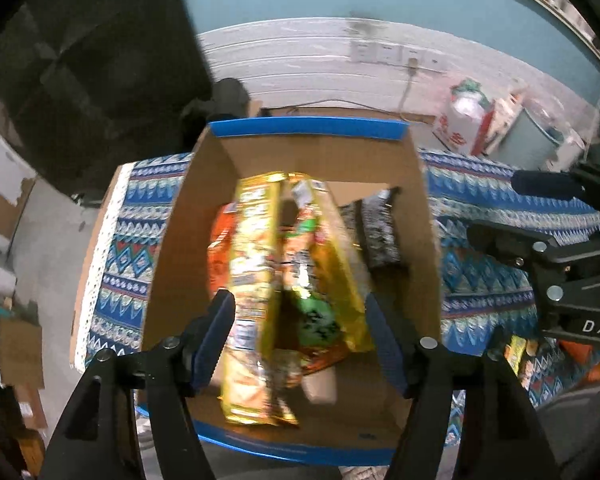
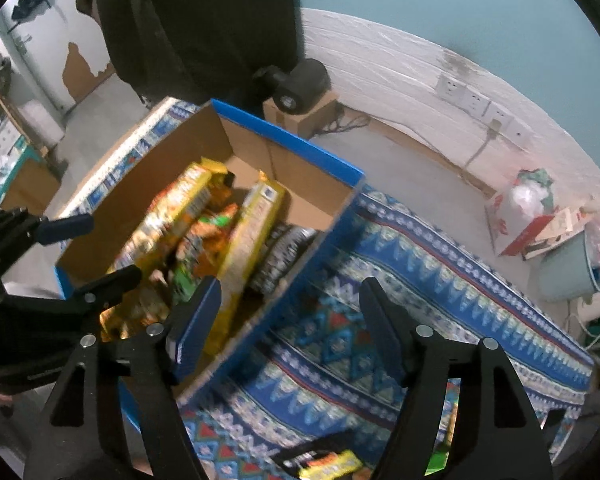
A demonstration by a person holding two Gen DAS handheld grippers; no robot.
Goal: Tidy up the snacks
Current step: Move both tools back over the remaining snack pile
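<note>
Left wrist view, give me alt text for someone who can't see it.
An open left gripper hovers over a blue-rimmed cardboard box packed with upright yellow, orange and green snack packets. The box sits on a blue patterned cloth, with the right gripper at the picture's right edge.

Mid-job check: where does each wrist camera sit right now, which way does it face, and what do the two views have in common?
Left wrist: above the cardboard box, looking steeply down into it at the yellow snack packs; own left gripper open around them, the right gripper at the right edge.
Right wrist: beside the box's right wall, facing down at the patterned cloth; own right gripper open and empty, the left gripper at the left edge.
Shared: the box, snack packs, cloth and wall sockets.
</note>
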